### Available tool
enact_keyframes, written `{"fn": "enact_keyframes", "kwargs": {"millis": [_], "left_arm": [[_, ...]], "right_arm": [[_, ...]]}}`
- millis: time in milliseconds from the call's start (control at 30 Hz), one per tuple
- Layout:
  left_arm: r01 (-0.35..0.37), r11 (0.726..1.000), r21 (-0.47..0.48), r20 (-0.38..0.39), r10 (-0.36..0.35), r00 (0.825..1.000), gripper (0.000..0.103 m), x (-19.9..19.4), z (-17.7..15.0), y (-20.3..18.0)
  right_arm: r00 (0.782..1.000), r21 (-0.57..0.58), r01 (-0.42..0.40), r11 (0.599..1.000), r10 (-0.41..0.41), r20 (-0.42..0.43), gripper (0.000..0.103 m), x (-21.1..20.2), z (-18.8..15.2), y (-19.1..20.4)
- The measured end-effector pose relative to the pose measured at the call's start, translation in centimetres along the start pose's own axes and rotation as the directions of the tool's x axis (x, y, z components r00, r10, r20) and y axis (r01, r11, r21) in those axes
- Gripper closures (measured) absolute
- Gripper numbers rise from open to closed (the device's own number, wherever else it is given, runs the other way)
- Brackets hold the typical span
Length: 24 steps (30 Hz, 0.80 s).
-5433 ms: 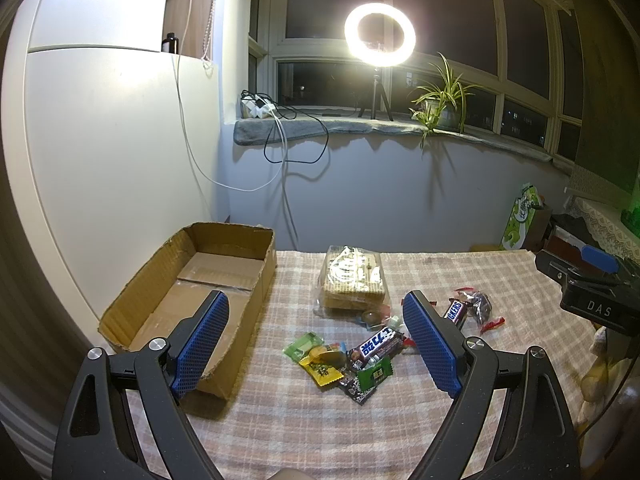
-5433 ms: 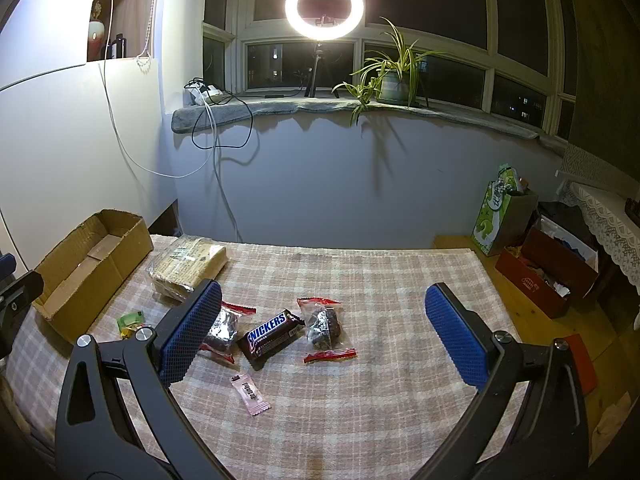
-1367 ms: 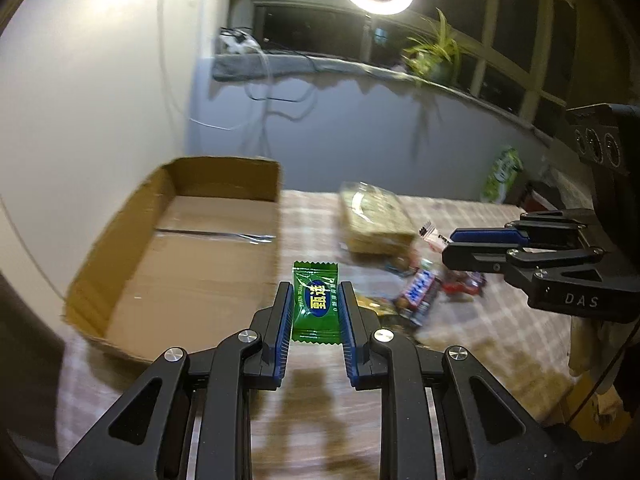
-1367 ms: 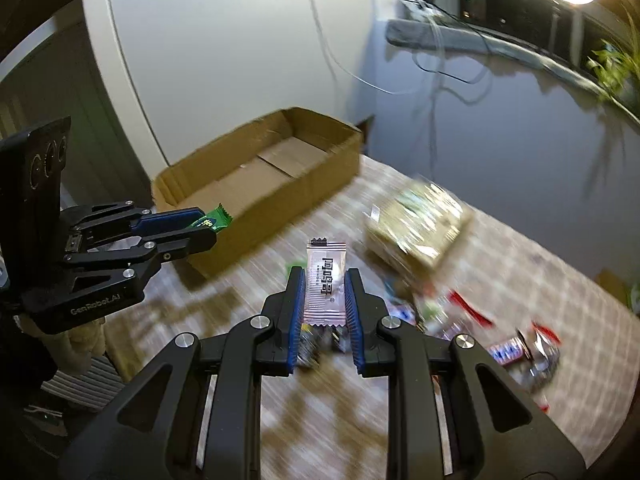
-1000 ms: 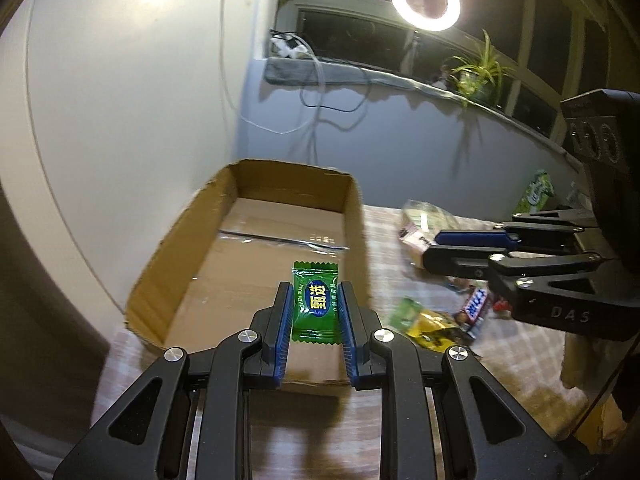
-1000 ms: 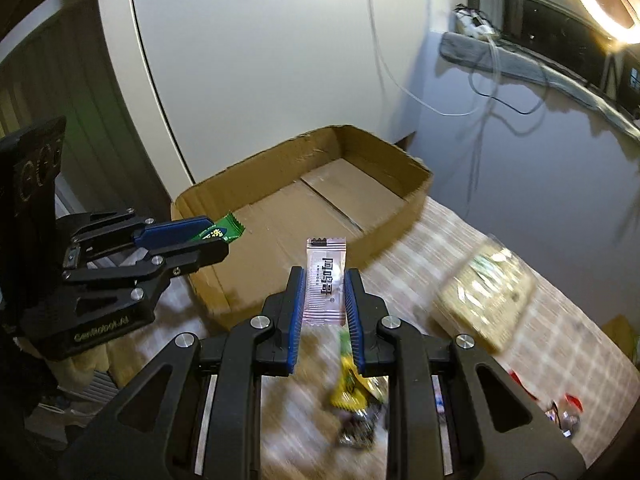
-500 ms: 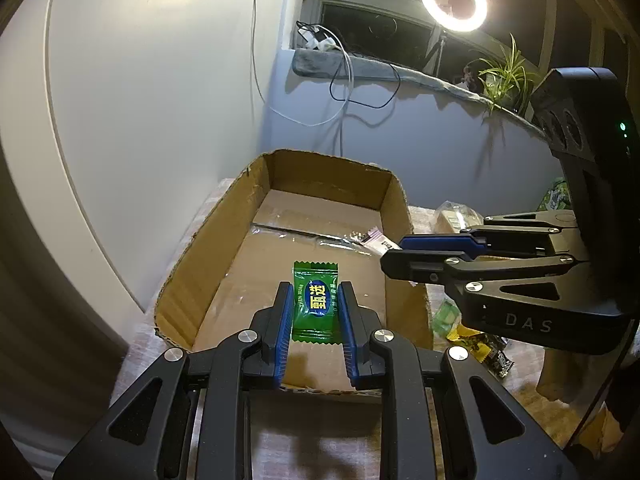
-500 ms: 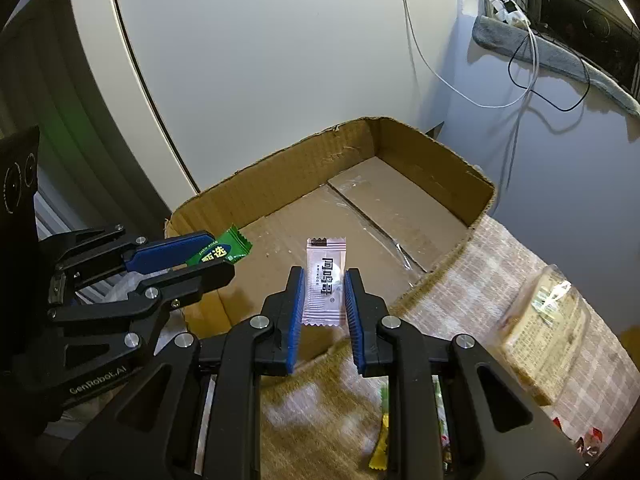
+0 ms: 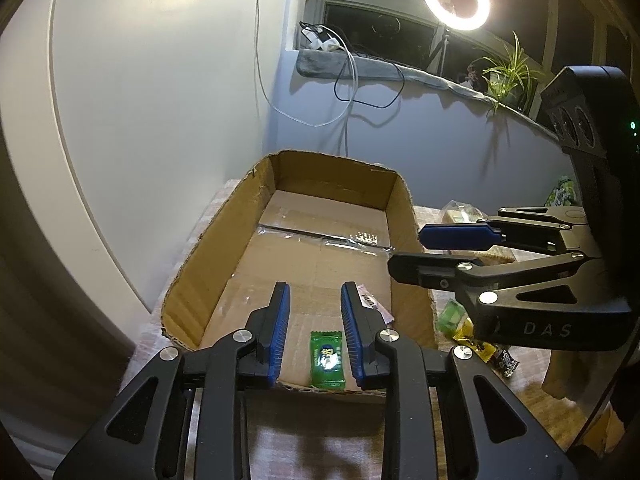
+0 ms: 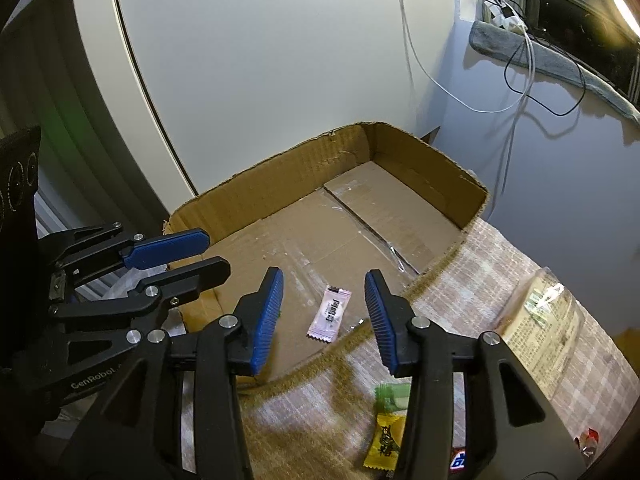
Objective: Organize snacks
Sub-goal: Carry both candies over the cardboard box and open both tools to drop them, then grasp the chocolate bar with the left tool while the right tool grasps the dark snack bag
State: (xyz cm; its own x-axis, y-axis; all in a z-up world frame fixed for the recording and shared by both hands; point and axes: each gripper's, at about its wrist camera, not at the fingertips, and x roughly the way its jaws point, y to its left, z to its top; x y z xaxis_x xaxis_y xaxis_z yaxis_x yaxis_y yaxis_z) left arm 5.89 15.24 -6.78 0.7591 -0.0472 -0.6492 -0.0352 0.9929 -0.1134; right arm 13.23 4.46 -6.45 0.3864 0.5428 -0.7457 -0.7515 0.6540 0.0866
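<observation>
Covering the table, a checked cloth (image 10: 500, 264) meets pale walls (image 10: 280, 60).

Matt corrugated cardboard box (image 9: 404, 216), glossy green plastic candy wrapper (image 9: 327, 359), woven checked tablecloth (image 10: 496, 276)

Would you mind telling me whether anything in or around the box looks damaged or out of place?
The box has ragged, torn rims with its flaps gone, and peeling tape across the floor. The green candy and pink sachet lie loose inside near the front wall. Several snacks remain scattered on the cloth outside.
</observation>
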Motion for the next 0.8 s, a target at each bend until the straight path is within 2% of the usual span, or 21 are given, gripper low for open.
{"fn": "enact_keyframes", "kwargs": {"millis": [133, 233, 400, 433, 533, 567, 800], "left_arm": [[0.007, 1.0, -0.001, 0.01, -0.007, 1.0, 0.078, -0.5, 0.1, -0.4], [0.019, 1.0, 0.003, 0.019, -0.019, 1.0, 0.078, -0.9, 0.2, -0.9], [0.053, 0.998, 0.026, 0.028, -0.054, 0.998, 0.078, -1.5, 0.3, -2.8], [0.059, 0.998, 0.03, 0.028, -0.059, 0.998, 0.077, -1.5, 0.3, -3.1], [0.083, 0.995, 0.048, 0.029, -0.085, 0.996, 0.057, -1.6, 0.3, -4.4], [0.093, 0.994, 0.054, 0.029, -0.095, 0.995, 0.055, -1.6, 0.2, -4.9], [0.155, 0.983, 0.099, -0.006, -0.156, 0.988, 0.055, -0.8, -0.1, -8.2]], "right_arm": [[1.0, 0.01, 0.008, 1.0, -0.008, 0.01, 0.051, -1.1, -0.6, -0.7], [0.999, 0.014, 0.023, 1.0, -0.023, 0.024, 0.04, -2.5, -1.3, -1.5], [0.996, 0.049, 0.073, 0.996, -0.076, 0.054, 0.013, -5.4, -2.9, -3.6], [0.994, 0.059, 0.083, 0.995, -0.087, 0.06, 0.012, -6.1, -3.3, -4.1], [0.991, 0.081, 0.114, 0.99, -0.119, 0.06, 0.012, -7.8, -4.6, -5.7], [0.99, 0.086, 0.124, 0.989, -0.129, 0.058, 0.012, -8.2, -5.0, -6.1], [0.979, 0.134, 0.194, 0.972, -0.2, 0.033, 0.012, -11.3, -8.5, -9.8]]}}
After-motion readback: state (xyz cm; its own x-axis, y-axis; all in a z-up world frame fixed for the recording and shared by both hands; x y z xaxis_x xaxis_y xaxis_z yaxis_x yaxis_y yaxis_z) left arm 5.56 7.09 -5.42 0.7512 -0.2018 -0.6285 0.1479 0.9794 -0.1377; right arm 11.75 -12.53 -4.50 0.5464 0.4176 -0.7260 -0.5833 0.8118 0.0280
